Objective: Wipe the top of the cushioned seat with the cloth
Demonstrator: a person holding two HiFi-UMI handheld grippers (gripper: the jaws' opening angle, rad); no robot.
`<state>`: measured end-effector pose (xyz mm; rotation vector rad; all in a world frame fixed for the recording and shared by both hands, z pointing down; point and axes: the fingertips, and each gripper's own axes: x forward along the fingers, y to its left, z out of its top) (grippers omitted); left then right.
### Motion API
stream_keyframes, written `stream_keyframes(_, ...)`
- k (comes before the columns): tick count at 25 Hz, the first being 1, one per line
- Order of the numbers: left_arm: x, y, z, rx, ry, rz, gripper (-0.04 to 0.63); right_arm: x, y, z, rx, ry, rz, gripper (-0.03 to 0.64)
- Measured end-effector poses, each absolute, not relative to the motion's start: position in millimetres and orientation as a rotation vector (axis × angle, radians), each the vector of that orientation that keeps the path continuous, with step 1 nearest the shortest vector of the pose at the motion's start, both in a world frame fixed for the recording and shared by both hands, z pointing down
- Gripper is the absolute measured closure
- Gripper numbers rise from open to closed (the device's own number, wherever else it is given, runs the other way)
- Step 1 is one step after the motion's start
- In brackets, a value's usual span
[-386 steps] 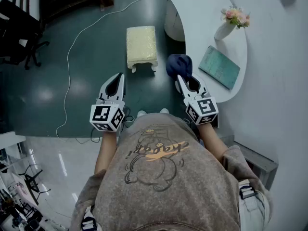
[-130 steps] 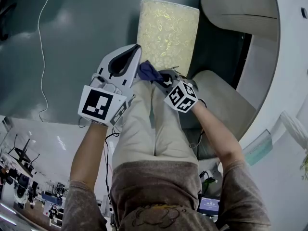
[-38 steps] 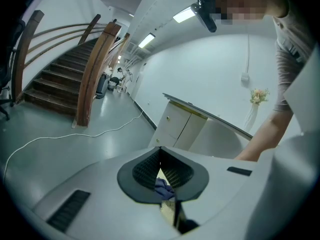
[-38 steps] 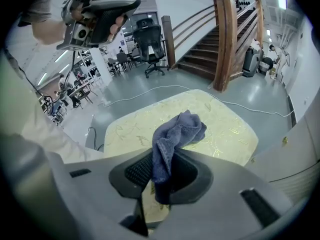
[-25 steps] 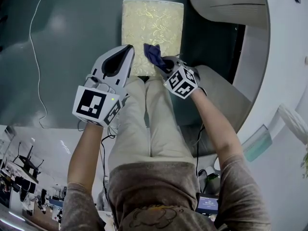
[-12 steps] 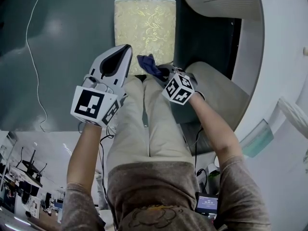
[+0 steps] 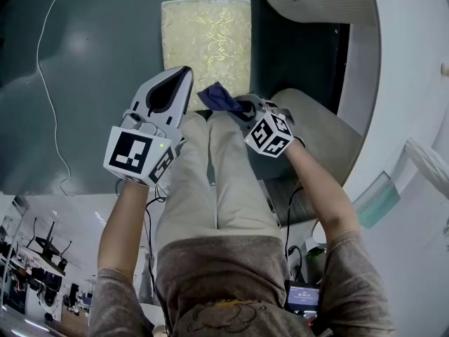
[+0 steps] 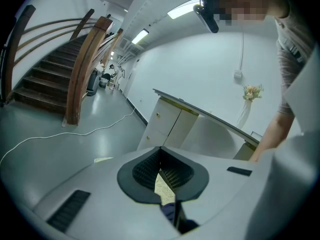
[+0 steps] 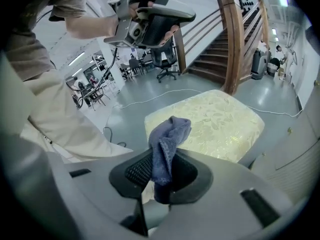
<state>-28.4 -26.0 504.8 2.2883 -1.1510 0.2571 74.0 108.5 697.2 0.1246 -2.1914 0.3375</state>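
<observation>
Right, status: we judge the wipe is at the start of a stroke. Right tongs [image 7: 237, 105] are clamped on the cloth [image 7: 217, 97]. The right gripper view shows a blue wad pinched between the pads and sticking out past the tips. The cloth sits at the near edge of the cushioned seat [image 7: 205, 37], toward the near right corner. We can't tell from any view whether the fabric touches the upholstery or hangs just above it.

Left tongs [image 7: 184, 74] are closed with nothing in them. The tips meet in the left gripper view, and only seat pattern and a bit of blue show through the slot behind them. They hover over the near left part of the seat, just beside the cloth and not touching it.

The seat stands on the dark floor [image 7: 91, 55], with a white cable [image 7: 43, 111] well off to the left. Most of the top, from the middle to the far edge, lies bare ahead of the cloth.

Next move, as we read it:
- Press the wad flat onto the top.
- Push it toward the far edge.
- Shift sideways for parallel passes so both far corners get covered.

Risk: little cloth is exposed beyond the tips, so the tongs could scrape the fabric if the angle is too steep. Left tongs should move clear of the wipe path.
</observation>
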Motion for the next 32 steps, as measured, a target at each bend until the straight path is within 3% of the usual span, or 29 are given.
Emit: stream_keyframes(32, -34, -69, 523, 2.235, -1.172, 0.262, 0.580, 138, -191, 666, 0.822, -2.131, 0.186, 0.528)
